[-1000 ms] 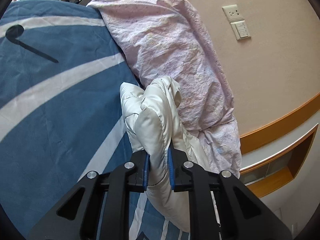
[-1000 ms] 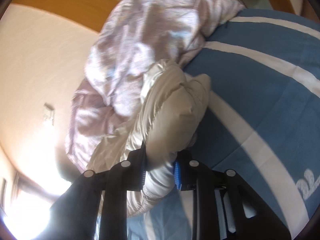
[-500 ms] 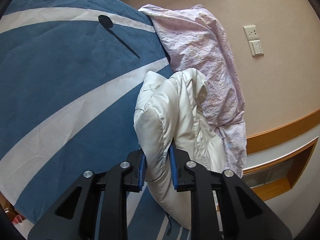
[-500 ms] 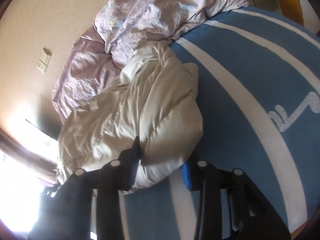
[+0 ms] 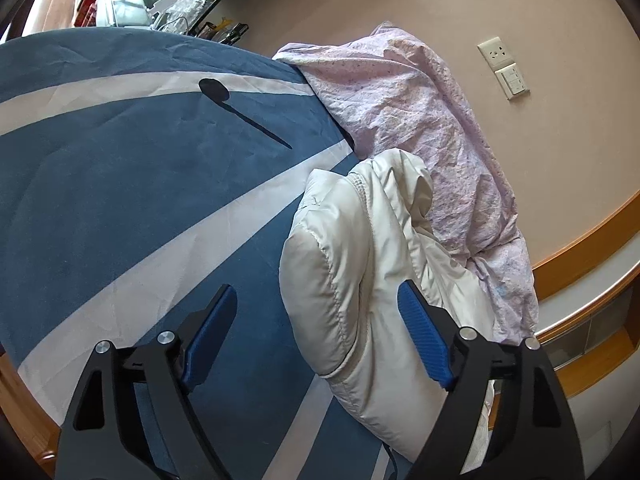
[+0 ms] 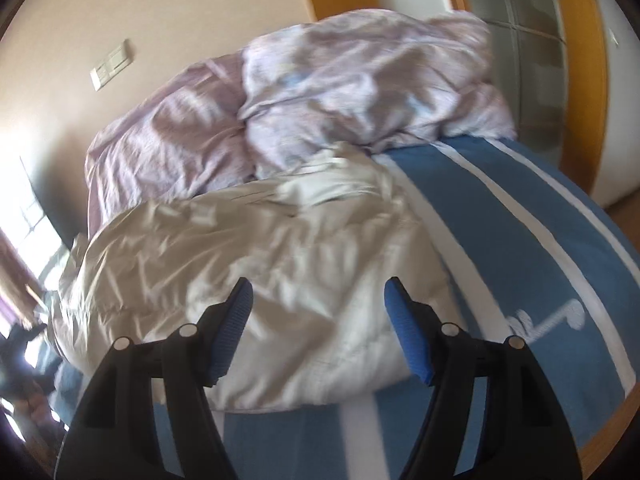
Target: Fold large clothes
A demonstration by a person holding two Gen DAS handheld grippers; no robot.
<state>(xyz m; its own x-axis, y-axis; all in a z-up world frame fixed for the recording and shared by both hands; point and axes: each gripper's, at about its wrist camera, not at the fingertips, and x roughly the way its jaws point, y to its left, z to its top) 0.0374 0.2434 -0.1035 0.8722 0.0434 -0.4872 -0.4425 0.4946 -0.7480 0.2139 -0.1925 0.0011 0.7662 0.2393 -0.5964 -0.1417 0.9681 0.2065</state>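
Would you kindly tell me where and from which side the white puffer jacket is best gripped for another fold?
I would grip the white puffer jacket at its rounded, stitched near edge, coming in from the bare blue bedspread side. That edge bulges free, while the far side leans on the pink duvet. The left claw is opening around it.

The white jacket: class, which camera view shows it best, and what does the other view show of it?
The right wrist view. There the white jacket spreads broadly across the blue bedspread, though slightly blurred. The left wrist view is sharper but shows only one puffy folded end, seen edge-on against the lilac duvet.
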